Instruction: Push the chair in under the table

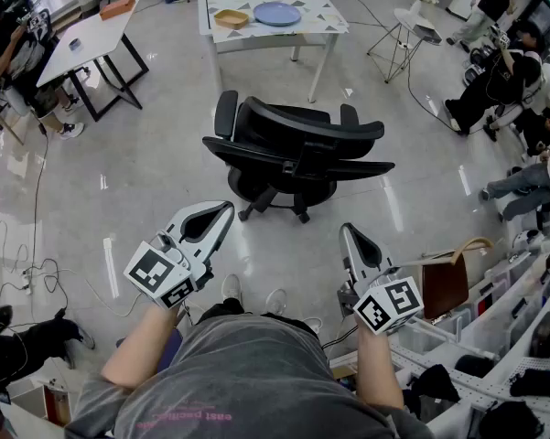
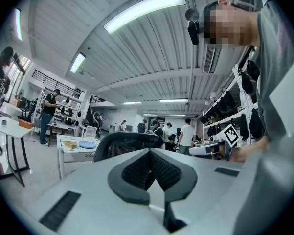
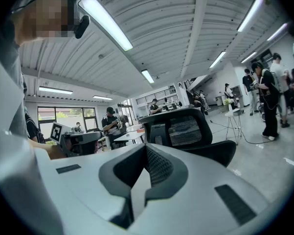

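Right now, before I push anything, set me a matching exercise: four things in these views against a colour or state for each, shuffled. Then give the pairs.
Things:
1. office chair
2. plate
3. left claw
4. shallow tray

Colour or state:
A. blue
B. shut, nothing held
C. black, on wheels
D. tan

Pairs: 1-C, 2-A, 3-B, 4-D

The chair (image 1: pixel 293 149) stands on the floor ahead of me, the desk (image 1: pixel 325 12) well behind it. My left gripper (image 1: pixel 225 208) and right gripper (image 1: pixel 349 230) sit side by side before the chair, apart from it.
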A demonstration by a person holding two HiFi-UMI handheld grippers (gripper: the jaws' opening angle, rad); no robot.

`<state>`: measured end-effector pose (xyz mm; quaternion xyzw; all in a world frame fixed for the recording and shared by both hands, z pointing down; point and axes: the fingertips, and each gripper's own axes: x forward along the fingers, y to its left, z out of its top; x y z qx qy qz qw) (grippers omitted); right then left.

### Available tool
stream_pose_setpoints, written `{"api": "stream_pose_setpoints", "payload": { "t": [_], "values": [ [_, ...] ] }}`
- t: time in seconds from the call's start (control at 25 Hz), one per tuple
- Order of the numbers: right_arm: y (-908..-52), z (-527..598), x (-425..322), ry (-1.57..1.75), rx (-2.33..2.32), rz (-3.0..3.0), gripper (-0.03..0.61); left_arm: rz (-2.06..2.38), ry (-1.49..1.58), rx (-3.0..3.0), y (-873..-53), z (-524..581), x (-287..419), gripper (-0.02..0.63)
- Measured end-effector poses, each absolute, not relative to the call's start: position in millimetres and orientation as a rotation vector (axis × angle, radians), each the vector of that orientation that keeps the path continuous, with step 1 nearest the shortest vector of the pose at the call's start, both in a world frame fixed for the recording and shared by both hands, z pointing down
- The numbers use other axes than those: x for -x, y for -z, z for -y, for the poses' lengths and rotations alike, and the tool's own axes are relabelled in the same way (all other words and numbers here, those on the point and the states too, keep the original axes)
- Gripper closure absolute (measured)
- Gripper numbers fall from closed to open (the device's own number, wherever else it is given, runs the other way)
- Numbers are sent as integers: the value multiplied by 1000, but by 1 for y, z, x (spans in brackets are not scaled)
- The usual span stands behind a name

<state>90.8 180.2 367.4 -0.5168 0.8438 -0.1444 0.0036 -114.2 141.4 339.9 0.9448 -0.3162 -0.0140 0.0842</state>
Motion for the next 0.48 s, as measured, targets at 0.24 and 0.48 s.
{"api": "stream_pose_setpoints", "payload": {
  "t": [0.24, 0.48],
  "values": [
    [-367, -179, -91, 449, 1624, -2643, 575, 937, 41, -2822, -339, -141, 112, 612],
    [-370, -180, -93, 449, 1623, -2653, 575, 935, 41, -2822, -340, -142, 111, 612]
  ]
}}
